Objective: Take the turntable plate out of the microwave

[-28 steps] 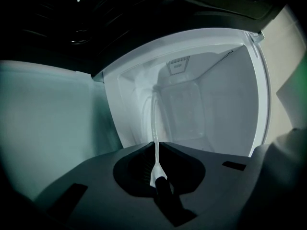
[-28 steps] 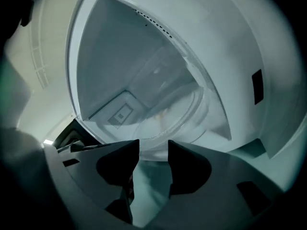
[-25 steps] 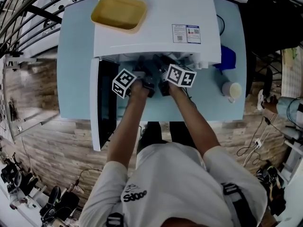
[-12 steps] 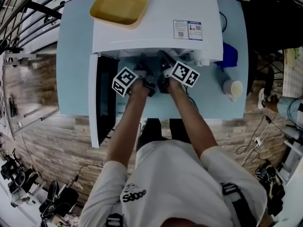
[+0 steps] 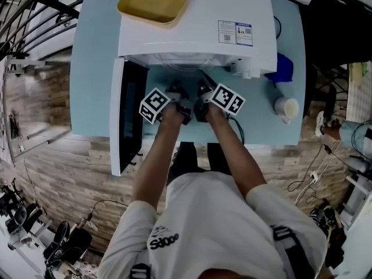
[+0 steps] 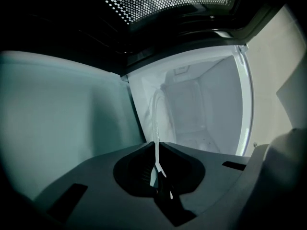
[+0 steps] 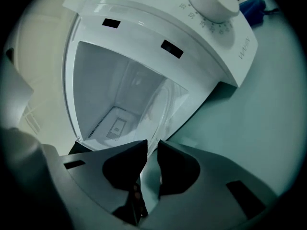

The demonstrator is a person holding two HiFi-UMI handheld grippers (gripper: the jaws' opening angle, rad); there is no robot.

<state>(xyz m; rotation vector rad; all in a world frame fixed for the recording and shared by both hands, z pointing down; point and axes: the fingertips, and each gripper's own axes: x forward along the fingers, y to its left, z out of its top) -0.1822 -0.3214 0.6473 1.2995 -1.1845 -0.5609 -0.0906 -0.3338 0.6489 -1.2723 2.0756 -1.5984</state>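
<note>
The white microwave (image 5: 192, 28) stands on the light blue table (image 5: 96, 68) with its door (image 5: 129, 115) swung open to the left. The clear glass turntable plate (image 5: 187, 68) shows faintly at the cavity mouth. My left gripper (image 5: 177, 89) is shut on its rim, and in the left gripper view (image 6: 156, 145) the plate (image 6: 154, 114) runs edge-on as a thin pale line from between the jaws. My right gripper (image 5: 203, 86) has narrowed onto the other side, with the plate's rim (image 7: 165, 104) passing between its jaws (image 7: 152, 145) in front of the cavity.
A yellow tray (image 5: 152, 2) lies on top of the microwave. To the right of the microwave, a pale cup (image 5: 286, 107) and a blue object (image 5: 283, 68) sit on the table. The microwave's dial (image 7: 213, 1) is at upper right in the right gripper view.
Both grippers have drawn back out of the microwave mouth toward the table's front edge. The right gripper's marker cube has rolled slightly.
</note>
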